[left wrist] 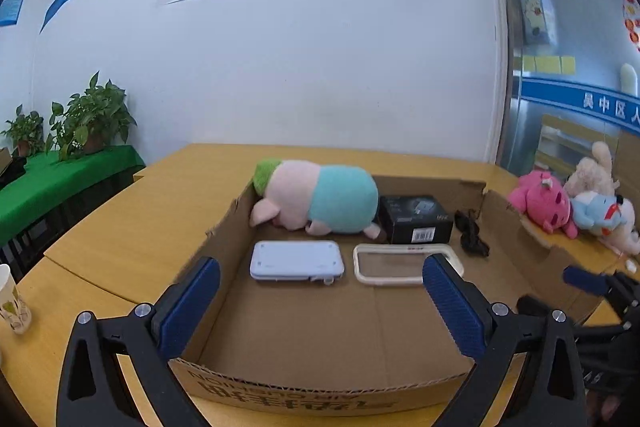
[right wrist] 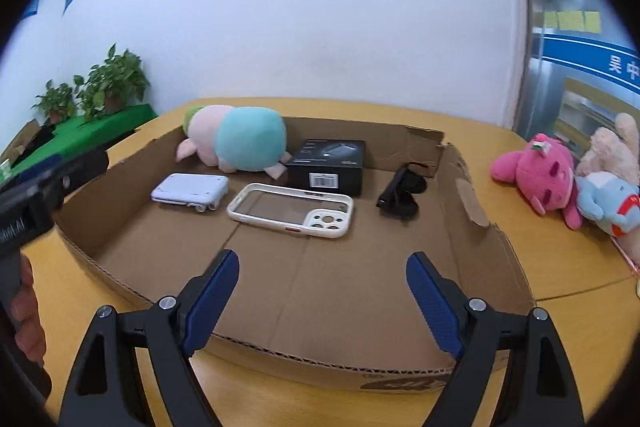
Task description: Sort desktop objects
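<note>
Both empty, jaws spread: left hand-held gripper (left wrist: 320, 303), right hand-held gripper (right wrist: 322, 287), both hovering over the near edge of the cardboard tray (right wrist: 340, 291) on the tabletop (left wrist: 132, 227).

In the tray: pig plush (left wrist: 320, 199) far left, black box (left wrist: 416, 219) beside it, white device (left wrist: 296, 261) and phone case (right wrist: 292, 209) nearer, sunglasses (right wrist: 400, 193) right.

Right view shows the case's camera cutouts; in left view a finger hides them.

Left view alone shows a paper cup (left wrist: 12, 301) at far left.

Plush toys (right wrist: 560, 179) sit outside on the right.
</note>
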Motion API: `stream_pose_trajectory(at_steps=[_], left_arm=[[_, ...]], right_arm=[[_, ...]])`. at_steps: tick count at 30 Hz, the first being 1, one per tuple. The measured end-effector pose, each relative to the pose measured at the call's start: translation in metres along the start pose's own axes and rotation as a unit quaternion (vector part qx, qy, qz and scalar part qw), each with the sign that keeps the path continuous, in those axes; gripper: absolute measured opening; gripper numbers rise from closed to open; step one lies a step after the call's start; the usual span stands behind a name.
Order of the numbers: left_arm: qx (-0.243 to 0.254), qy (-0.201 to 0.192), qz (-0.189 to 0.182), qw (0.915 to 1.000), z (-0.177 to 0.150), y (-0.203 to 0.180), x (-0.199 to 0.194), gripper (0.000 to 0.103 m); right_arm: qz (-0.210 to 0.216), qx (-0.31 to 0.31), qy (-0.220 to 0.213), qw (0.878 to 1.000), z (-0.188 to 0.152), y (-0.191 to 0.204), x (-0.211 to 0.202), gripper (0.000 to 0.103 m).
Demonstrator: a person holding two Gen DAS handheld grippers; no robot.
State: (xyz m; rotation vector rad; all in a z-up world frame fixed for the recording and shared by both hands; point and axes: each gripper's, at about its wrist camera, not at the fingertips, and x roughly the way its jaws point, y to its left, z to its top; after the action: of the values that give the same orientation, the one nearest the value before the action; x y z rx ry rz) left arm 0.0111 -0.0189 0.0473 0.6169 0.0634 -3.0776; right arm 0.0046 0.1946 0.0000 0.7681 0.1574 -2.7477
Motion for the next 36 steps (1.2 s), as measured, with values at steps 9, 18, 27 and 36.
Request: stream_pose_trajectory(at_steps=[9, 18, 27, 36], left_arm=[[0.043, 0.039, 0.012, 0.9982, -0.039, -0.01, 0.023, 0.103], [0.047, 0.052, 0.016, 0.9974, -0.041, -0.011, 0.029, 0.103], [0.046, 0.056, 0.011, 0.9973, -0.041, -0.011, 0.031, 0.103], [0.046, 0.056, 0.011, 0.9973, -0.041, -0.011, 0.031, 0.103]], right_arm=[[-0.01, 0.035, -0.022, 0.999, -0.028, -0.01, 0.006, 0.09], [-0.013, 0.035, -0.027, 0.999, -0.031, -0.01, 0.008, 0.097], [-0.01, 0.035, -0.022, 0.999, -0.031, -0.013, 0.011, 0.103], [-0.01, 0.035, -0.022, 0.999, -0.032, -0.013, 0.011, 0.103]])
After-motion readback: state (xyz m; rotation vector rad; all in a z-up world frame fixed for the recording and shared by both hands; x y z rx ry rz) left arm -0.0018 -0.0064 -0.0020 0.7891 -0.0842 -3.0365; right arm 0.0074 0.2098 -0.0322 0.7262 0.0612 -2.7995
